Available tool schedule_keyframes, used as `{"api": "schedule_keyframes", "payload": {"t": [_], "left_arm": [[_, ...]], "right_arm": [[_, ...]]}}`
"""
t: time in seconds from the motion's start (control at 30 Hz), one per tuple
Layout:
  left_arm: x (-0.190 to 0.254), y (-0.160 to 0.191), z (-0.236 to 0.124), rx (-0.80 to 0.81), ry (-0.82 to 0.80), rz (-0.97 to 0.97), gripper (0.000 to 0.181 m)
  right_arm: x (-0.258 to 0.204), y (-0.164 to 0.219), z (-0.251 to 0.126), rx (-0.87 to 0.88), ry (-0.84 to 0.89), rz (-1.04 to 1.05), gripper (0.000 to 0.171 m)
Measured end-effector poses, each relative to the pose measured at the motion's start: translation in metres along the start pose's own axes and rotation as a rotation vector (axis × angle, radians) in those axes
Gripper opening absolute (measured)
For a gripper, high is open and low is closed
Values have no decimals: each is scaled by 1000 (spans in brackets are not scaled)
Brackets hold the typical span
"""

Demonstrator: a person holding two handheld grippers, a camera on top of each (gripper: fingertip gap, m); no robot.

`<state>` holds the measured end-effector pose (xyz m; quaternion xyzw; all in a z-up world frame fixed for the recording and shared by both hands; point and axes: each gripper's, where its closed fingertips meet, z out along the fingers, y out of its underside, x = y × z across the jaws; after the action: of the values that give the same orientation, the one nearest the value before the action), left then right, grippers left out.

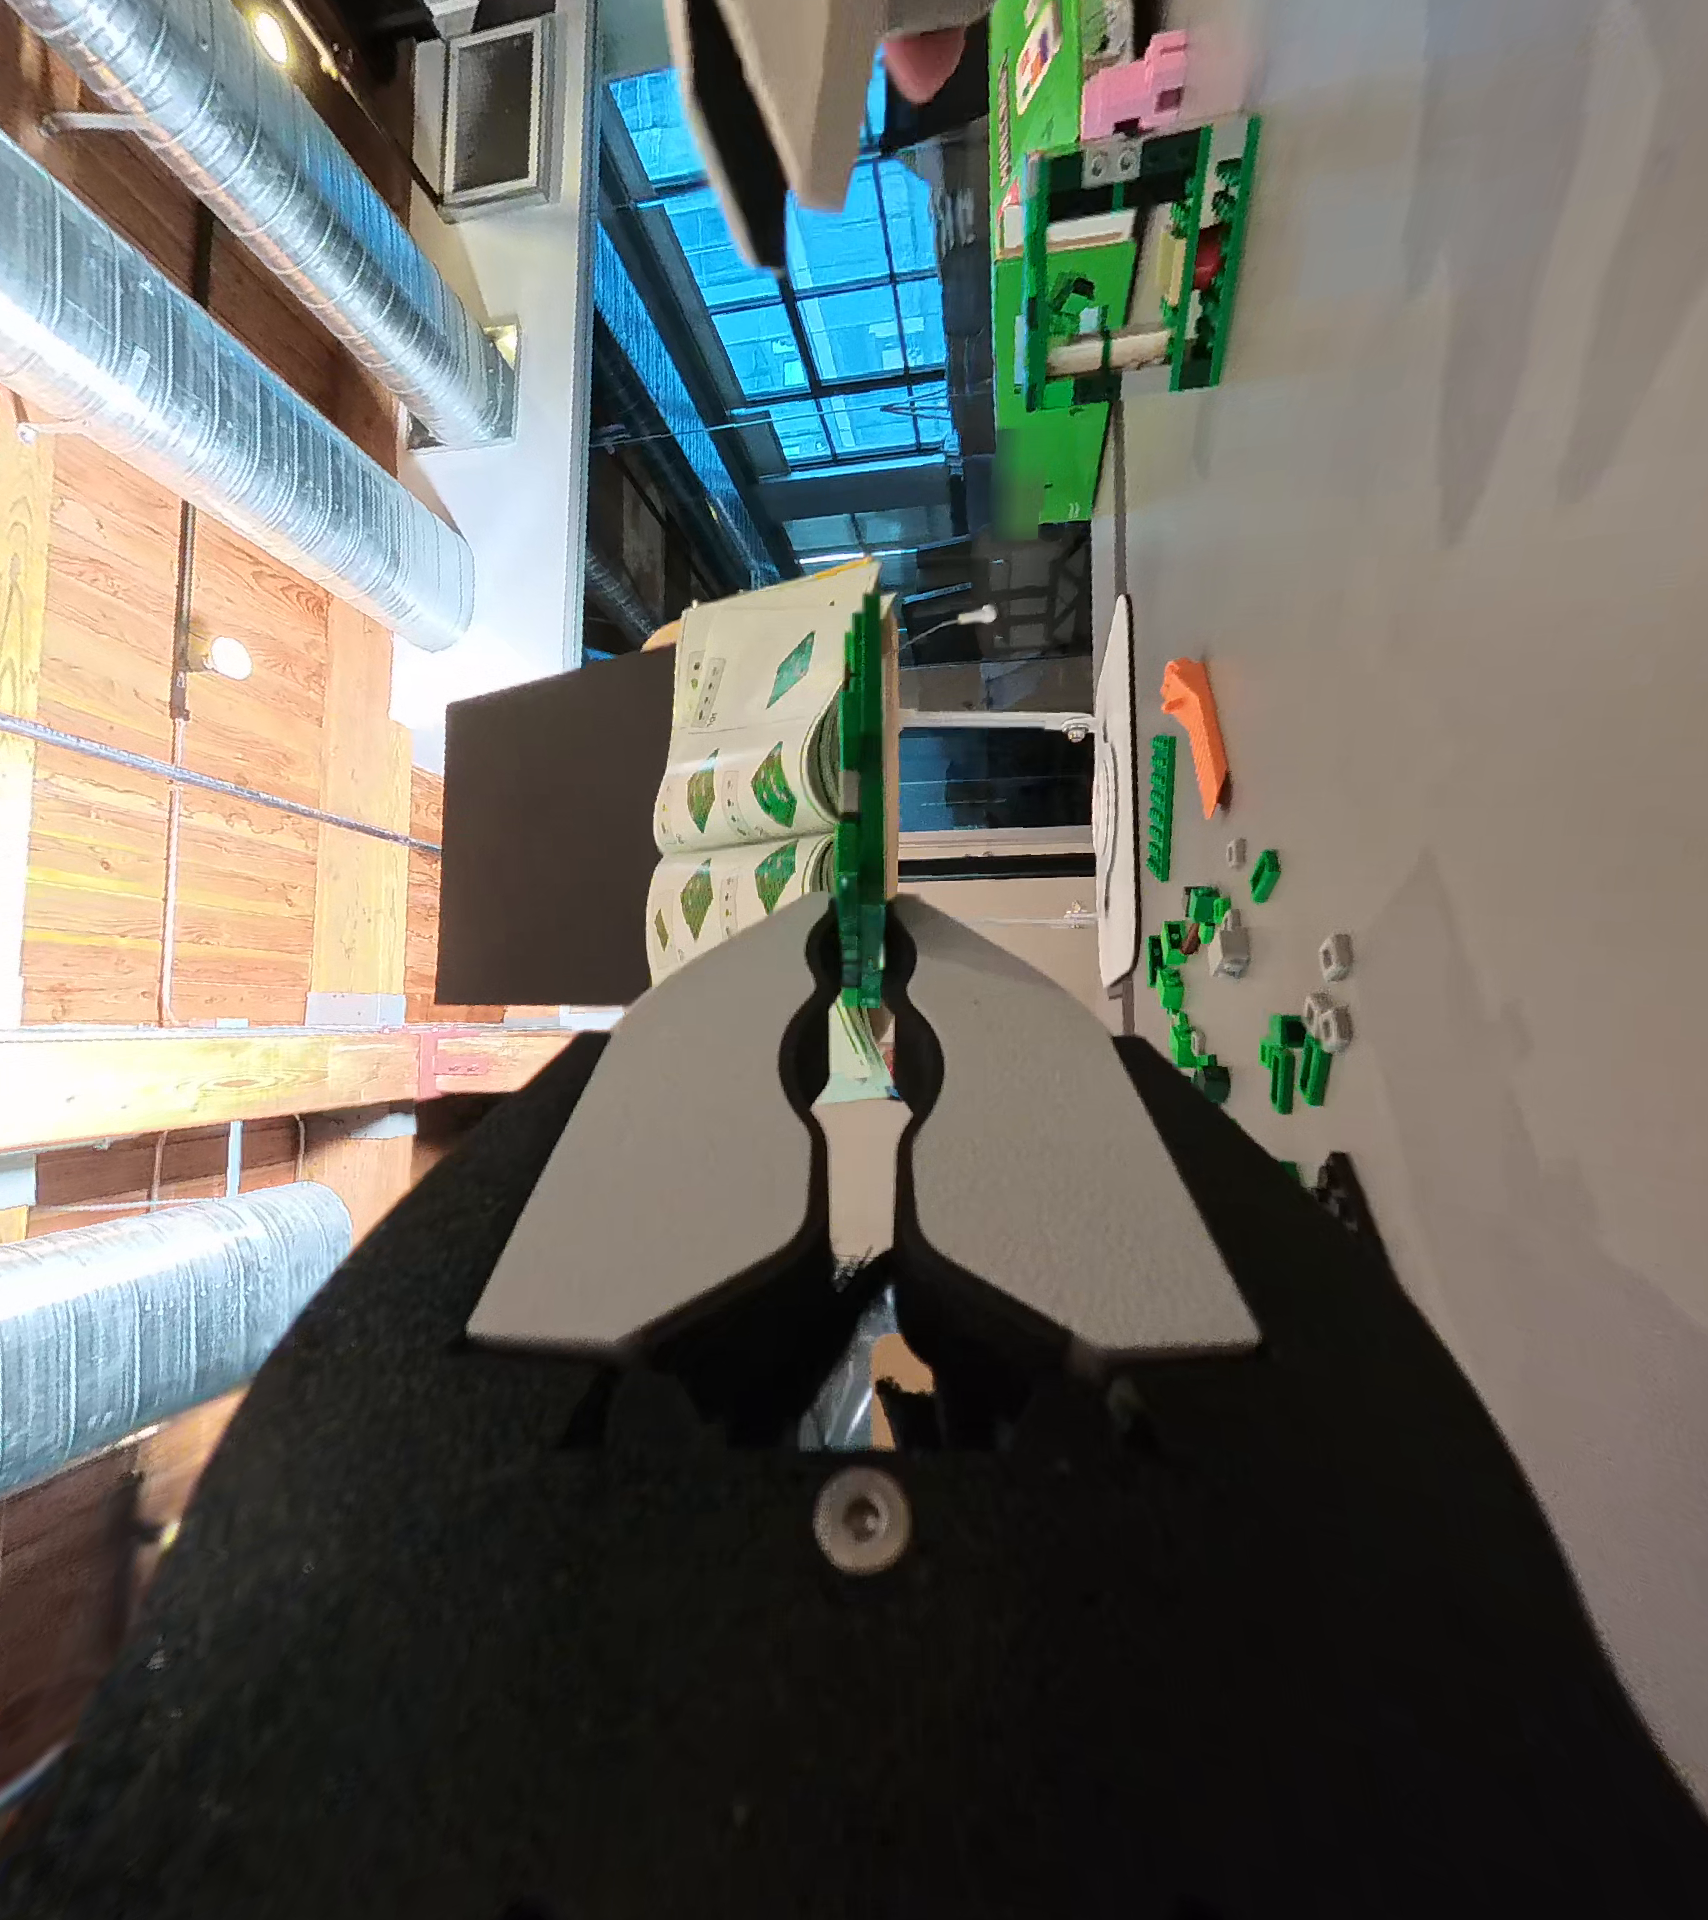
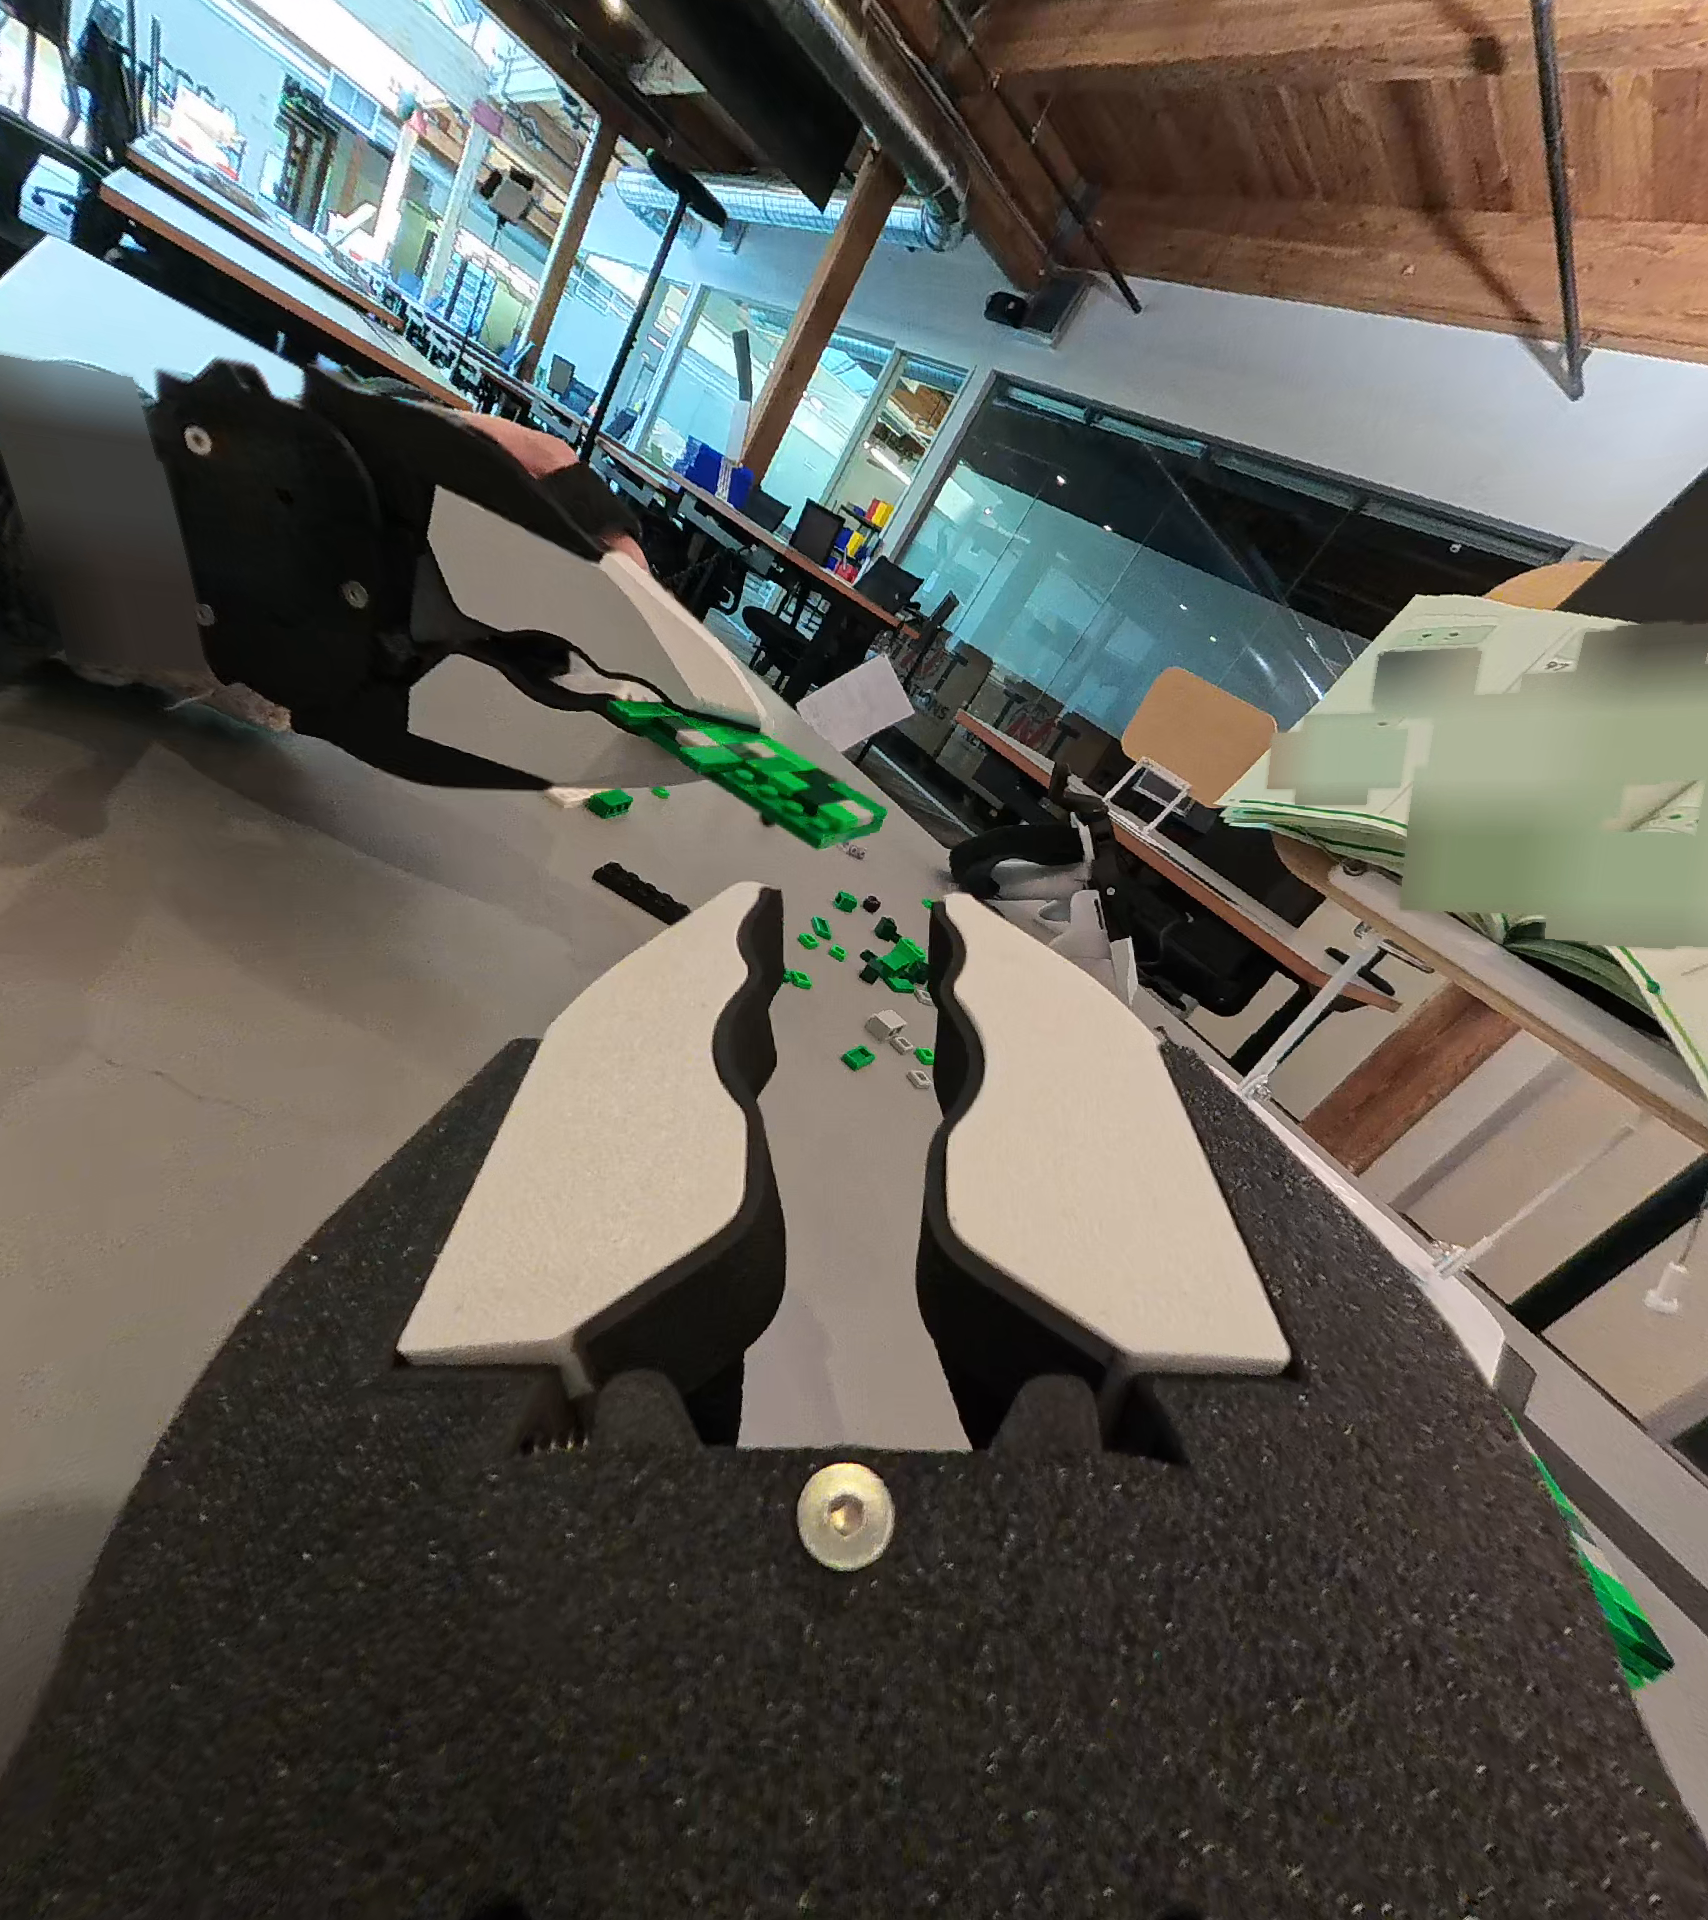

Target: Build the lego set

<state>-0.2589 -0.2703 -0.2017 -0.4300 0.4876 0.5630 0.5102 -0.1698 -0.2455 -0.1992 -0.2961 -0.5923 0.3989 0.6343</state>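
Green, flat plastic brick plate [image 1: 862, 790] sits clenched edge-on in the left tool [image 1: 862, 940], raised off the grey counter [image 1: 1556, 831] — loose green and grey bricks [image 1: 1245, 987] and an orange wedge-shaped piece [image 1: 1198, 727] lie there. From the right wrist, the right tool [image 2: 855, 914] hangs released over scattered small bricks [image 2: 886, 971], with nothing between its fingers; the plate [image 2: 777, 774] juts from the left tool [image 2: 715, 727] beyond.
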Motion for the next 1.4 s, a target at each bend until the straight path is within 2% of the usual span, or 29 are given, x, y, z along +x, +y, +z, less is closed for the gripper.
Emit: {"api": "schedule_keyframes", "payload": {"t": [0.2, 0.4, 0.53, 0.67, 0.8, 0.97, 1.03, 1.1, 1.27, 1.4], "left_arm": [[15, -27, 0, 74, 42, 85, 6], [42, -62, 0, 173, 128, 166, 6], [46, -63, 0, 183, 144, 152, 6], [41, -56, -1, 167, 147, 84, 6], [40, -54, -1, 166, 151, 76, 6], [38, -51, 0, 158, 162, 39, 6], [38, -50, 0, 157, 170, 20, 6], [39, -51, 0, 162, 177, 3, 6], [38, -52, 0, 164, 181, -8, 6], [40, -55, -1, 174, 189, -10, 6]], "right_arm": [[5, 3, 0, -25, 28, 11, 27], [26, 38, 26, -264, 10, 149, 15], [43, 67, 71, -486, -136, 271, 11], [24, 101, 100, -801, -491, 482, 10], [48, 133, 128, -946, -442, 336, 3], [63, 145, 155, -1128, -413, 536, 3], [55, 150, 152, -1279, -448, 713, 2], [48, 148, 159, -1325, -486, 873, 5], [47, 157, 156, -1462, -487, 781, 8], [43, 151, 162, -1417, -512, 737, 7]]}}
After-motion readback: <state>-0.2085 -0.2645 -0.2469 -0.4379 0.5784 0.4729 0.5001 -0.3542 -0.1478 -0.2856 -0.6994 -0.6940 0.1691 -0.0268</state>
